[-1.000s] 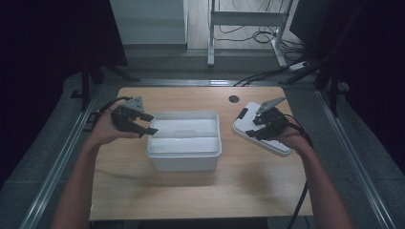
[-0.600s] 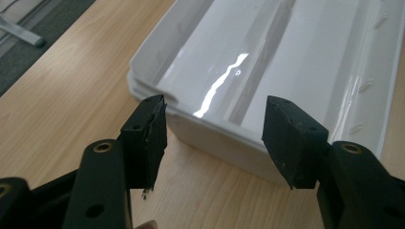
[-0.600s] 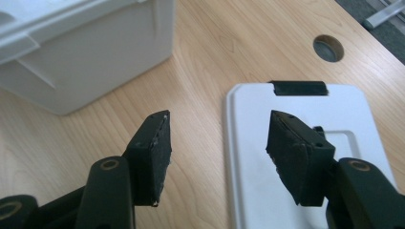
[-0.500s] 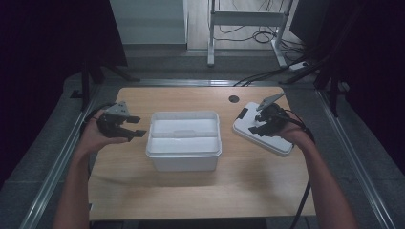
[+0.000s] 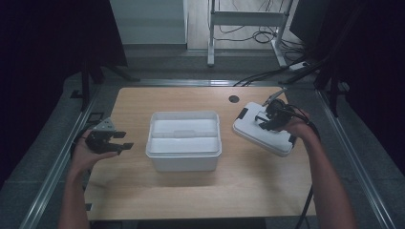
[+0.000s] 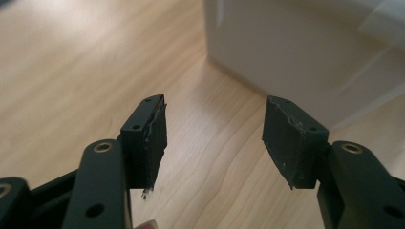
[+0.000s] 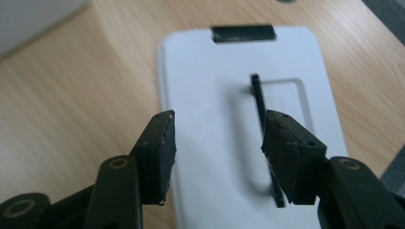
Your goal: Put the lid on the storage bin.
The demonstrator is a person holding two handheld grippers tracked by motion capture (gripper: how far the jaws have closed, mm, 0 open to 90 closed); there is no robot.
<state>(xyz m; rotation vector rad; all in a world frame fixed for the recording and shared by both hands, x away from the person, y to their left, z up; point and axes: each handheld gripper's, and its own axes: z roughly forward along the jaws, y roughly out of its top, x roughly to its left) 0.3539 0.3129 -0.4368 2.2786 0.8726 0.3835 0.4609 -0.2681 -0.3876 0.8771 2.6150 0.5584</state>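
Note:
A white open box [image 5: 184, 138] stands mid-table, its wall [image 6: 296, 52] ahead in the left gripper view. Its white lid [image 5: 262, 131] lies flat to the right, with a black latch [image 7: 243, 32] and a thin upright black handle [image 7: 258, 95]. My right gripper [image 5: 268, 117] hovers low over the lid [image 7: 210, 86]. Its jaws [image 7: 217, 129] have just been closing but stand open, and the handle runs beside the right pad [image 7: 282, 152] with no press visible. My left gripper [image 5: 113, 142] is open left of the box, and nothing lies between its jaws [image 6: 215, 119].
A round black cable hole [image 5: 233, 98] sits in the wooden tabletop [image 5: 191, 191] behind the lid. Metal rails [image 5: 52, 167] run along both sides. Bare wood stretches in front of the box and around the left gripper.
My left gripper has drawn away from the box, to the left and toward the near edge, and sunk lower. The right gripper stays over the lid with only a small shift.

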